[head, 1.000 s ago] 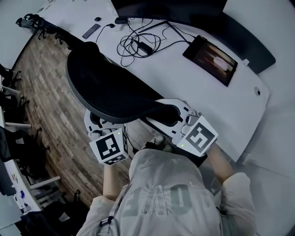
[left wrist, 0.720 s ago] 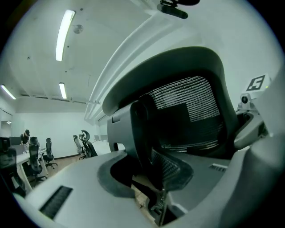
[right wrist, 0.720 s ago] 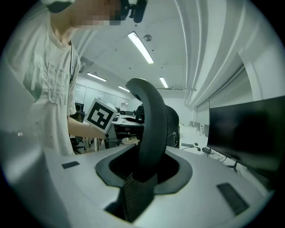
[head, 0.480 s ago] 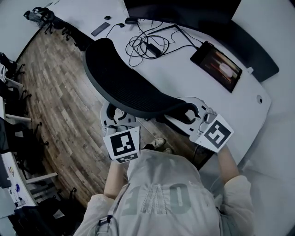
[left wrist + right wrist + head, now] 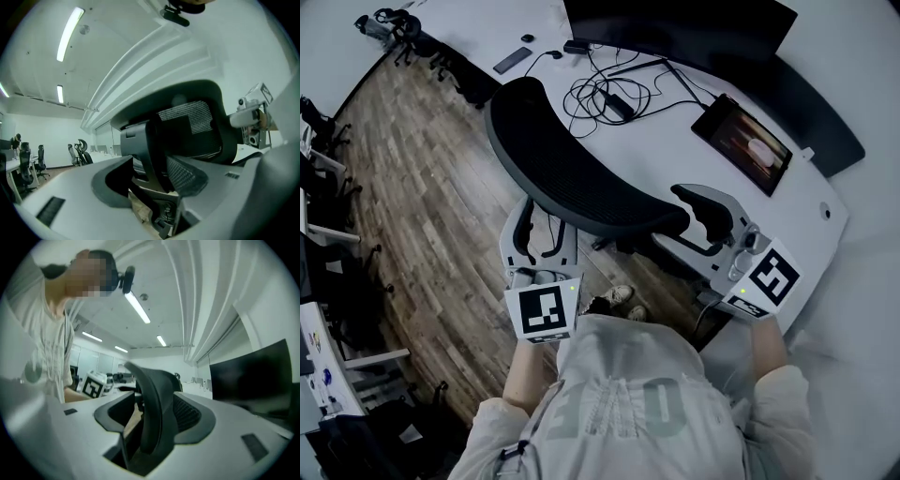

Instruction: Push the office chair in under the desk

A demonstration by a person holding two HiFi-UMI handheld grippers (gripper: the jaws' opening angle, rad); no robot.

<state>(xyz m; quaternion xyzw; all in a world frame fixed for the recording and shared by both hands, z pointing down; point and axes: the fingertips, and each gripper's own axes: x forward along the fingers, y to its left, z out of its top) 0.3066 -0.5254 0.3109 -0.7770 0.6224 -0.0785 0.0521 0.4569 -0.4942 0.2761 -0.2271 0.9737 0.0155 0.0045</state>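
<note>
— Beside the worktop [image 5: 675,141], on the wood floor [image 5: 422,197], stands the chair [image 5: 572,173], its backrest close against the near edge. Where are the tongs?

— One pair is at each end of the backrest. The left tongs [image 5: 546,225] and the right tongs [image 5: 677,217] have both just been opening. Each now stands spread wide, with the backrest's rim between the jaws and not clamped.

— So the person is letting go?

— It looks so. The chair seems about as far in as it goes, though the seat is hidden under the backrest.

— And if it needs a last nudge?

— Better to push with both pairs level and together, so the chair rolls straight and does not swivel. A gentle pace helps too: the backrest must not knock the worktop, where cables [image 5: 600,94] and a tablet [image 5: 748,141] lie near.

— And to withdraw?

— Both tongs should draw straight back off the rim, jaws wide, so neither pad drags the chair out again.
</note>
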